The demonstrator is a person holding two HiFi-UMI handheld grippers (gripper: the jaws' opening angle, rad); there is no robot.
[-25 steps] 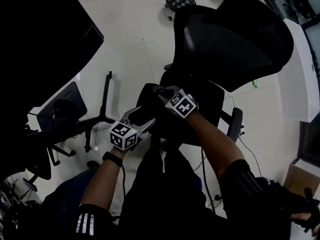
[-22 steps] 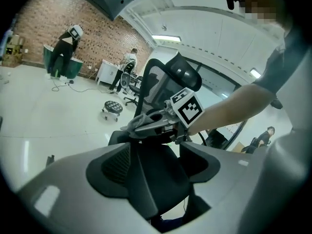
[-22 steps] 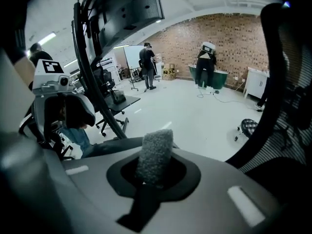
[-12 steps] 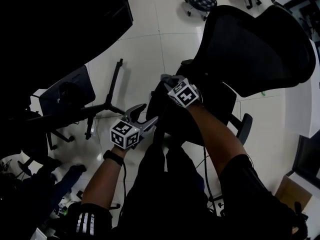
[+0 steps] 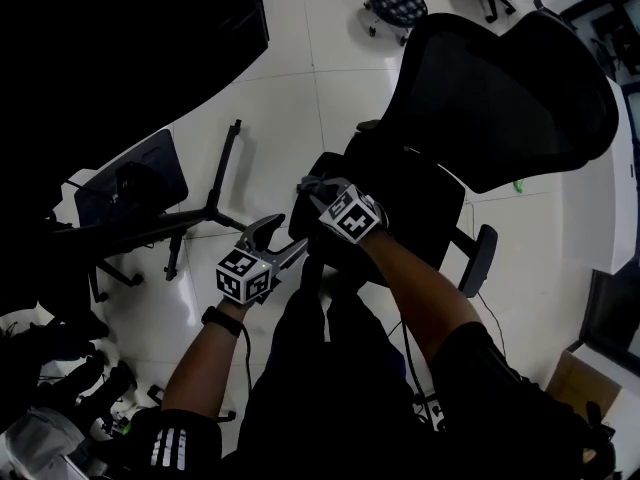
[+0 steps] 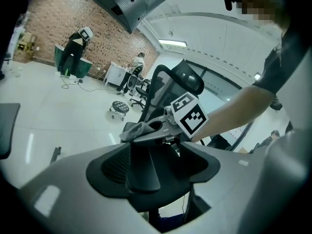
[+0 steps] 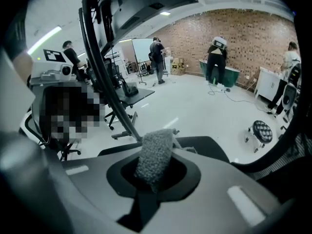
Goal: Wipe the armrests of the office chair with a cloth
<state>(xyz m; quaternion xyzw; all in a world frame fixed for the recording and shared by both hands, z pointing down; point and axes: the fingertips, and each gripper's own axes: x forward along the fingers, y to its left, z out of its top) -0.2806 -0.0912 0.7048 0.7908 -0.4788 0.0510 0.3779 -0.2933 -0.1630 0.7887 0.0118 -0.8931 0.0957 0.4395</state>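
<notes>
I am standing over a black office chair (image 5: 500,98), with one armrest (image 5: 303,218) lying just beneath my right gripper (image 5: 320,198). Its fingers are pinching a small grey cloth (image 7: 155,155), which is poking out past their tips. The cloth is looking soft, light and floppy, so I am judging a mid-cloth pinch best. My left gripper (image 5: 283,240) is hovering just beside, fingers together, holding nothing.

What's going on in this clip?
A person stands over a black office chair with a gripper in each hand. The right gripper has its fingers shut on a grey cloth and holds it at the chair's near armrest; whether the cloth touches it is unclear. The left gripper is shut on nothing and hovers just beside the right one.
</notes>
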